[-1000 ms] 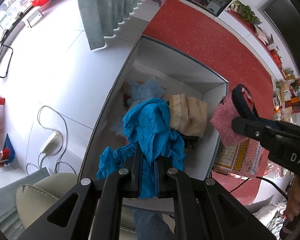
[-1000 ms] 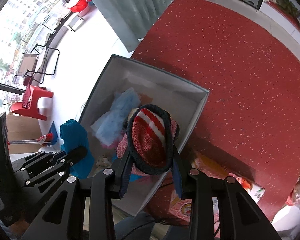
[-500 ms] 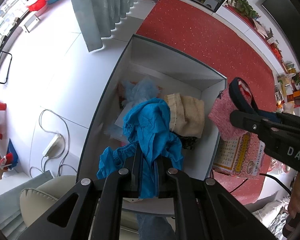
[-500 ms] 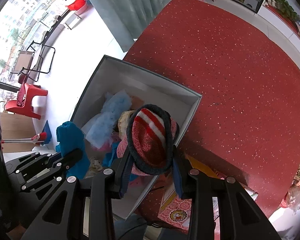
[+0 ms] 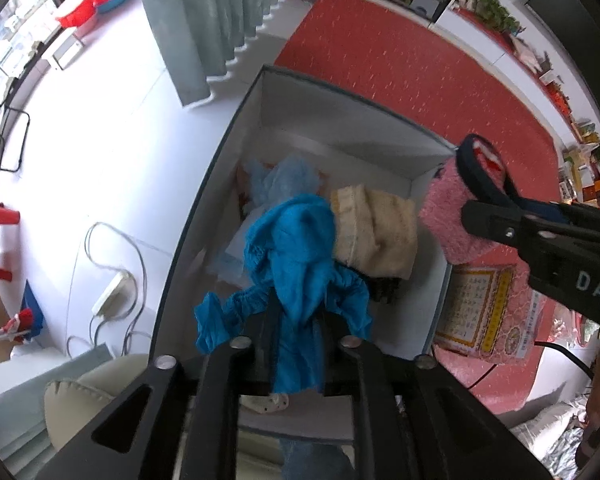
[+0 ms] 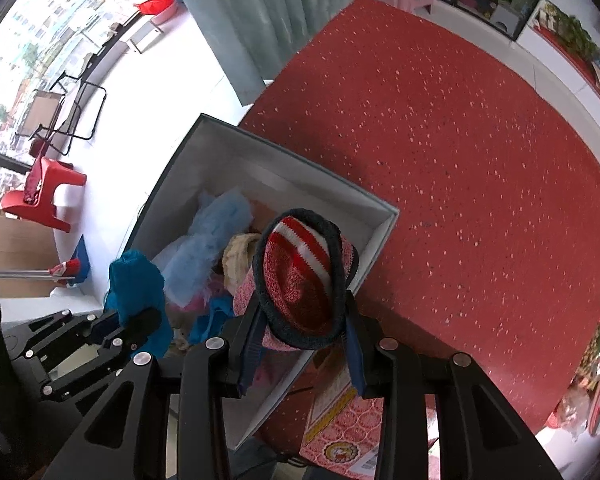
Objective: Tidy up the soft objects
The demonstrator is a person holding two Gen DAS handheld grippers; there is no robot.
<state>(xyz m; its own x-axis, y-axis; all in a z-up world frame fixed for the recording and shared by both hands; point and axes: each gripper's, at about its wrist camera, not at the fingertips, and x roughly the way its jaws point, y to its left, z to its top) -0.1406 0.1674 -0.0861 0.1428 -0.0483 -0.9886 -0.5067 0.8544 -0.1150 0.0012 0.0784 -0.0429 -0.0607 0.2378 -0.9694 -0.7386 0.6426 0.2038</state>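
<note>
My left gripper [image 5: 296, 316] is shut on a bright blue cloth [image 5: 296, 248] and holds it above the open white box [image 5: 340, 128]. My right gripper [image 6: 302, 320] is shut on a pink and red knitted hat with a dark rim [image 6: 300, 276], held over the box's right wall [image 6: 380, 236]. The hat [image 5: 456, 208] and right gripper [image 5: 500, 216] also show in the left wrist view. The blue cloth [image 6: 136, 280] and left gripper [image 6: 140, 320] show in the right wrist view. Inside the box lie a cream knitted piece [image 5: 376, 232] and a pale blue fluffy cloth [image 5: 288, 180].
The box stands where red carpet [image 6: 460, 140] meets white floor [image 5: 100, 140]. A pink patterned package [image 5: 488, 312] lies right of the box. A power strip with cable [image 5: 112, 292] lies left of it. A grey curtain [image 5: 208, 20] hangs behind. A beige cushion [image 5: 80, 400] sits near left.
Both grippers have drawn back and risen a little with their loads, so the box looks smaller and farther. Both grips are unchanged.
</note>
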